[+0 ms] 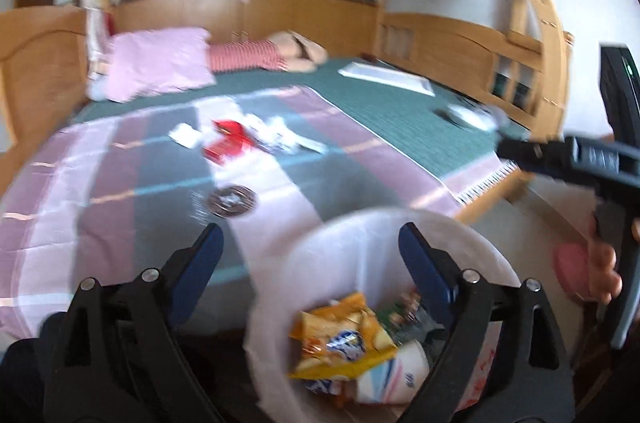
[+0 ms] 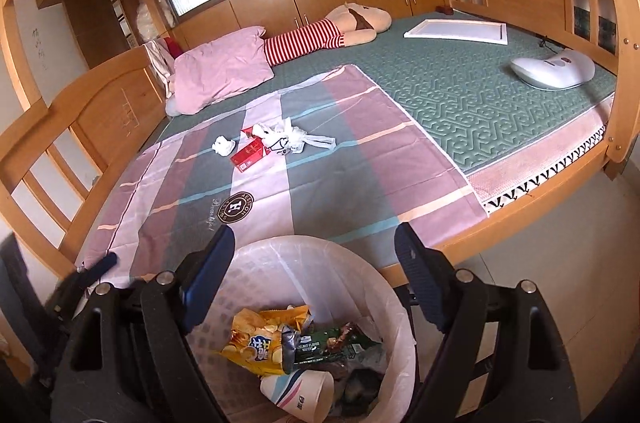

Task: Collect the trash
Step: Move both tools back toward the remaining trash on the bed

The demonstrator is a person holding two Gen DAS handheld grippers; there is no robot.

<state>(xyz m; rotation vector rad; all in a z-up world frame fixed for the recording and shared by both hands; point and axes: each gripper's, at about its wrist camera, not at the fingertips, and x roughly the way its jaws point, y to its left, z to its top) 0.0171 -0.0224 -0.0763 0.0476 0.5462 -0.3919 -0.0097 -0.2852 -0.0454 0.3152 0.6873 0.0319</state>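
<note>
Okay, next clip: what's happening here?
A person with a gripper in each hand is clearing trash off a bed. Both the left gripper and the right gripper are open and empty above a lined trash bin, which already holds a yellow chip bag, a green wrapper and a paper cup. Still on the bedspread: a red box, a crumpled tissue and a white plastic bag.

Bed (image 2: 532, 179): wooden frame, green mat.
Sheet (image 2: 320, 163): striped, spread on the mat.
On sheet: red box (image 2: 250, 154), crumpled tissue (image 2: 223, 145), white plastic bag (image 2: 294, 139).
On mat: pink pillow (image 2: 224, 73), plush doll (image 2: 340, 29), white board (image 2: 460, 31).
Floor: lined bin (image 2: 384, 287) beside the bed.
</note>
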